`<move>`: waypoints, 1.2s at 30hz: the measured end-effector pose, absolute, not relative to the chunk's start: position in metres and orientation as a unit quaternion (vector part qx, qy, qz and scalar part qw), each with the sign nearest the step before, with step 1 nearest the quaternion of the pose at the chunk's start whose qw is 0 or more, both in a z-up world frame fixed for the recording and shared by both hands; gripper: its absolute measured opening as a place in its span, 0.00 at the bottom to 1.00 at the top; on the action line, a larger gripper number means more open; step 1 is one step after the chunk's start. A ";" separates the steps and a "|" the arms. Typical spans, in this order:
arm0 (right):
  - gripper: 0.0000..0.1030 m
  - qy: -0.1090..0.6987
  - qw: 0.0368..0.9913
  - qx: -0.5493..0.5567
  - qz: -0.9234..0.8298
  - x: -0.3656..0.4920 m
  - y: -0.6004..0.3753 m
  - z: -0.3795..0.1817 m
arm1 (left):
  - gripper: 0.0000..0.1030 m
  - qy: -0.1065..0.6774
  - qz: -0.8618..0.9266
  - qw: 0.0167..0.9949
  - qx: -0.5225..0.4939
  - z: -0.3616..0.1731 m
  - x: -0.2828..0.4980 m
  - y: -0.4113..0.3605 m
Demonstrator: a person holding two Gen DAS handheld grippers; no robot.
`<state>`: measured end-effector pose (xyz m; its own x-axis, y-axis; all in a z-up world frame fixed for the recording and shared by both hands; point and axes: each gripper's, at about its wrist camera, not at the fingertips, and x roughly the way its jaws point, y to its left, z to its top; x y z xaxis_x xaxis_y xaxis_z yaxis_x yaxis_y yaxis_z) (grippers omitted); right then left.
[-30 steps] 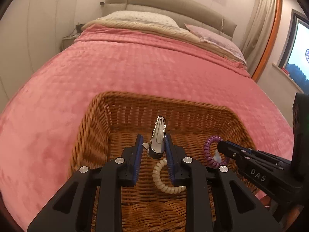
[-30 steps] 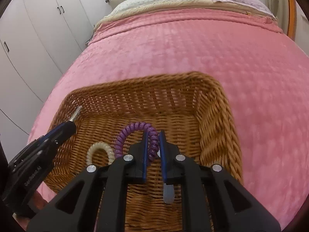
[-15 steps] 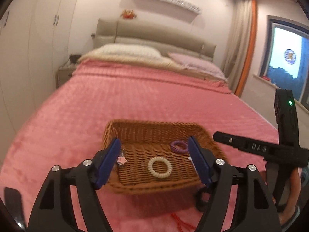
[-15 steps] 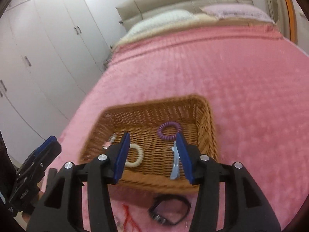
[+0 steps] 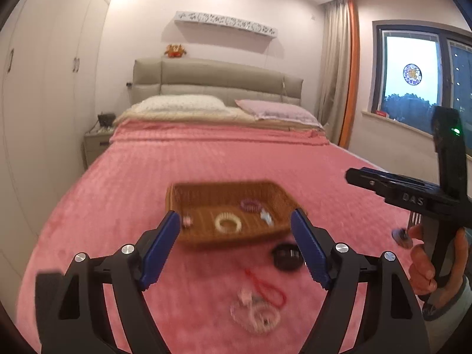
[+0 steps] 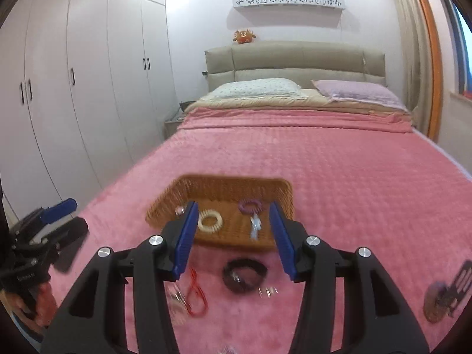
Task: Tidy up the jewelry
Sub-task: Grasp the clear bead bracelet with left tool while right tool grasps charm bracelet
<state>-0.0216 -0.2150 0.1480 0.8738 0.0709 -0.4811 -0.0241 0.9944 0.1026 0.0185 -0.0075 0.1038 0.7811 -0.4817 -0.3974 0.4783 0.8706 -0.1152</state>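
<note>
A wicker basket [image 5: 206, 194] [image 6: 221, 185] sits on the pink bedspread. It holds a cream coil ring [image 5: 227, 223] [image 6: 210, 220], a purple coil ring [image 5: 250, 205] [image 6: 250, 206], a pale blue clip [image 6: 255, 226] and a small clip [image 6: 179, 211] at its left. My left gripper [image 5: 236, 247] and right gripper [image 6: 233, 236] are both open and empty, raised well back from the basket. On the bedspread in front lie a black band [image 6: 244, 274] [image 5: 287, 258], a red cord [image 6: 196, 295] [image 5: 265, 287], a clear bracelet [image 5: 255, 314] and small pins [image 6: 268, 291].
The pink bedspread [image 6: 324, 177] runs back to two pillows [image 6: 259, 87] and a grey headboard. White wardrobes [image 6: 73, 88] stand at the left. A purple comb-like item [image 6: 445, 298] lies at the right of the bed. The other hand-held gripper [image 5: 413, 197] shows at the right of the left wrist view.
Both grippers let go of their items in the basket, opened wide and pulled back and up. The basket now looks small and far, and the loose pieces in front have come into view.
</note>
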 end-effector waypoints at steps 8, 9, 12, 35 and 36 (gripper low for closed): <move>0.46 0.321 0.945 0.059 0.026 -0.056 -0.207 0.066 | 0.68 0.297 -0.264 0.917 -0.034 0.025 0.007 0.003; 0.46 0.328 0.942 0.058 0.025 -0.061 -0.205 0.058 | 0.68 0.309 -0.266 0.913 -0.036 0.016 0.008 0.003; 0.45 0.352 0.934 0.062 0.024 -0.072 -0.201 0.032 | 0.66 0.338 -0.287 0.896 -0.038 -0.010 0.006 0.004; 0.46 0.411 0.906 0.099 0.012 -0.079 -0.192 -0.021 | 0.42 0.386 -0.307 0.870 0.009 -0.032 0.046 -0.039; 0.46 0.410 0.907 0.095 0.011 -0.078 -0.190 -0.021 | 0.42 0.390 -0.310 0.867 0.016 -0.033 0.048 -0.044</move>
<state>-0.0783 -0.1905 -0.0209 0.6633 0.0984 -0.7419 0.0575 0.9817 0.1816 0.0478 -0.0439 -0.0332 0.5043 -0.5245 -0.6860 0.5501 0.8075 -0.2129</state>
